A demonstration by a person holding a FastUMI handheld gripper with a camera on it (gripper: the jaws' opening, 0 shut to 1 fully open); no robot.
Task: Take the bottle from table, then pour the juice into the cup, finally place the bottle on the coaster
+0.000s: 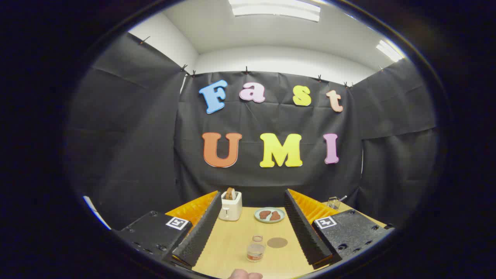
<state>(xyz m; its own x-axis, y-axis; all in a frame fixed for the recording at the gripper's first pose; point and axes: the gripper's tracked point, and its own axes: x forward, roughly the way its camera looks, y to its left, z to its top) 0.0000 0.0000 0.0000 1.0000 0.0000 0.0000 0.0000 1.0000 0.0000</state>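
A small clear bottle (256, 248) with a little reddish juice and a label stands upright on the wooden table (228, 244). It sits between my two fingers, low down near their bases, touching neither. My gripper (252, 193) is open wide. A round brown coaster (277, 242) lies flat just right of the bottle. A clear glass cup (333, 202) with a thin stick in it stands far off to the right, beyond my right finger (306, 228).
A white toaster (230, 206) with a slice of bread stands at the table's back, by my left finger (199, 228). A pale green plate (269, 214) with brown food lies beside it. A fingertip (244, 275) of a hand pokes in at the near edge.
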